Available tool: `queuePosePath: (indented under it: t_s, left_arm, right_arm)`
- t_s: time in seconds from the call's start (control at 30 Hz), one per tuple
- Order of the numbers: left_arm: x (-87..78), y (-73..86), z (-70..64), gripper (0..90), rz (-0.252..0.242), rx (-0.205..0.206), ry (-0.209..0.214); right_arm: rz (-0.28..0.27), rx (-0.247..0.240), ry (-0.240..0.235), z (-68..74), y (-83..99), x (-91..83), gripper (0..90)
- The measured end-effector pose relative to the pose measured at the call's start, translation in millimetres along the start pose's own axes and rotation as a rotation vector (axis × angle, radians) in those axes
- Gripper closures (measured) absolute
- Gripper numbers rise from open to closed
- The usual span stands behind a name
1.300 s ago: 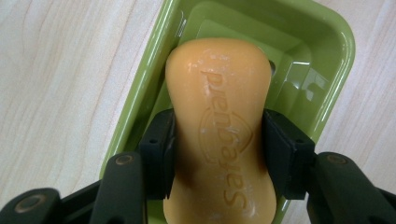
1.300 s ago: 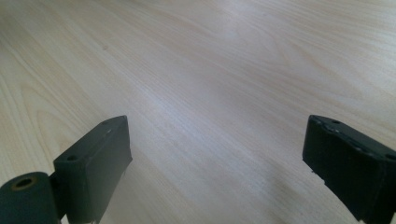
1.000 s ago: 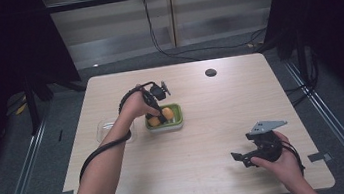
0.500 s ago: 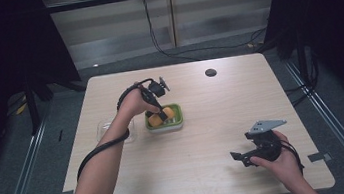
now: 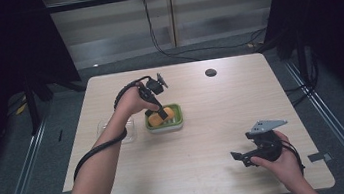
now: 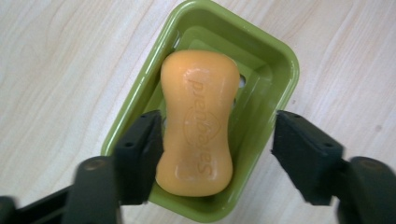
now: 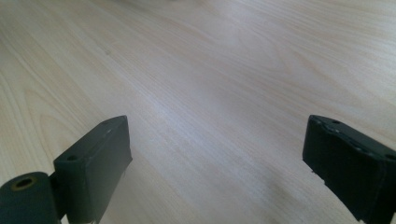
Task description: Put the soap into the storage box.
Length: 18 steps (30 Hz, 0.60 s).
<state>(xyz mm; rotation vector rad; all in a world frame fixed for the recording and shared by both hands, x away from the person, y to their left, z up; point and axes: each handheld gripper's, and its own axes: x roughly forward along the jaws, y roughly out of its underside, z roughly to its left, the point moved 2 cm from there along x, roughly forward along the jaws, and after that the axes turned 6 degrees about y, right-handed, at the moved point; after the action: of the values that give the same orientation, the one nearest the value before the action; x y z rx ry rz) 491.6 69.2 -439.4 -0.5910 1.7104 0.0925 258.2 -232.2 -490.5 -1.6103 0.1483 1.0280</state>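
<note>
An orange bar of soap (image 6: 198, 126) lies lengthwise in a green soap dish (image 6: 275, 70) on the wooden table. My left gripper (image 6: 218, 140) hangs right over the dish and is open. Its jaws straddle the soap: one jaw is against the soap's side, the other stands apart over the dish's opposite rim. From above, the left gripper (image 5: 159, 109) points down into the dish (image 5: 177, 120), where the soap (image 5: 154, 120) shows orange. My right gripper (image 5: 241, 157) rests low near the table's front right, open, with bare wood between its jaws (image 7: 217, 140).
A clear plastic lid or tray (image 5: 128, 134) lies just left of the dish, under the left forearm. A dark round hole (image 5: 210, 72) sits near the table's far edge. Black curtains stand at both sides, and cables run across the floor behind the table.
The left hand has shifted slightly over the dish, bringing its jaws down around the soap. The right hand and gripper have stayed put.
</note>
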Motion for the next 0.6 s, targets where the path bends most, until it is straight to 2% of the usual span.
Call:
queuePosePath:
  t_s: [0.1, 0.2, 0.23, 0.4, 0.43, 0.47, 0.5, 0.53, 0.6]
  left_arm:
    - [-2.8, 0.4, -2.5, 23.3, -0.004, -0.007, 0.004]
    - [-5.6, 1.4, -5.3, 19.3, -0.008, -0.004, 0.005]
    - [-6.6, 2.0, -5.8, 18.5, -0.007, 0.008, 0.006]
    - [-8.9, 5.7, -11.6, 13.0, -0.014, 0.003, 0.023]
    - [-8.5, 6.8, -13.0, 12.1, -0.02, 0.003, 0.016]
    - [-8.8, 7.4, -15.1, 11.4, -0.024, -0.015, 0.031]
    - [-8.8, 8.5, -15.3, 10.4, -0.015, 0.001, 0.016]
    - [-9.1, 9.3, -16.8, 8.8, -0.014, -0.007, 0.023]
    - [-10.0, 10.6, -18.9, 7.0, -0.014, 0.004, 0.019]
  right_arm:
    - [-0.003, 0.0, 0.001, -0.3, -0.4, -0.5, 7.6]
    - [-0.003, -0.004, 0.003, 0.0, -0.2, -0.6, 7.6]
    - [-0.003, -0.004, 0.004, 0.1, -0.1, -0.7, 7.6]
    - [-0.002, 0.001, 0.002, 0.1, 0.7, -1.5, 7.6]
    - [-0.001, 0.001, 0.004, 0.1, 0.8, -1.7, 7.6]
    - [-0.001, -0.002, 0.005, -0.1, 0.9, -2.1, 7.6]
    - [-0.003, -0.003, 0.007, -0.3, 0.8, -2.3, 7.6]
    - [-0.004, 0.005, 0.009, 0.1, 0.6, -2.7, 7.6]
    - [-0.004, 0.006, 0.009, 0.3, 0.2, -3.0, 7.6]
